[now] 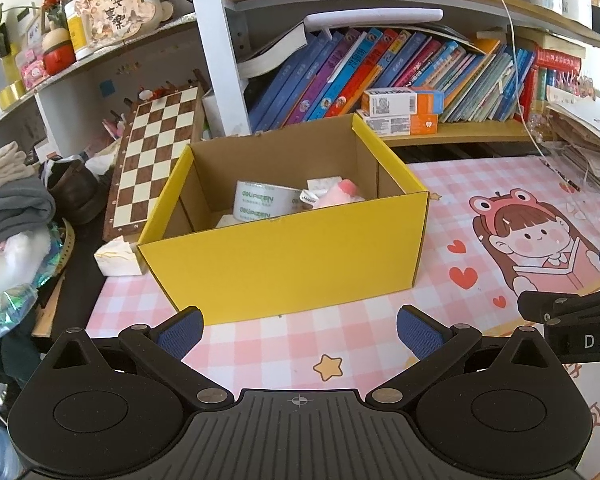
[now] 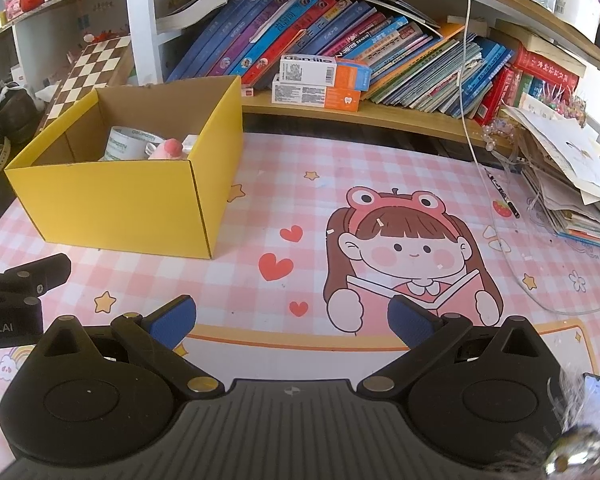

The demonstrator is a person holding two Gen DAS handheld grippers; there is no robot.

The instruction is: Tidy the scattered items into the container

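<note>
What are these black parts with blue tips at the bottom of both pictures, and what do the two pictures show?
They are hand-held grippers, one per hand, each with its own camera looking along its fingers. One picture is from the left gripper, the other from the right gripper. Both are open and hold nothing. On the pink desk mat stands a yellow box. Inside it lie a tape roll and a pink soft item.

Tape roll (image 1: 264, 200) inside yellow box (image 1: 284, 268)

The left gripper (image 1: 299, 326) hangs with its fingers spread wide, gripping nothing. The right gripper (image 2: 291, 318) sits alongside, likewise spread and empty.
</note>
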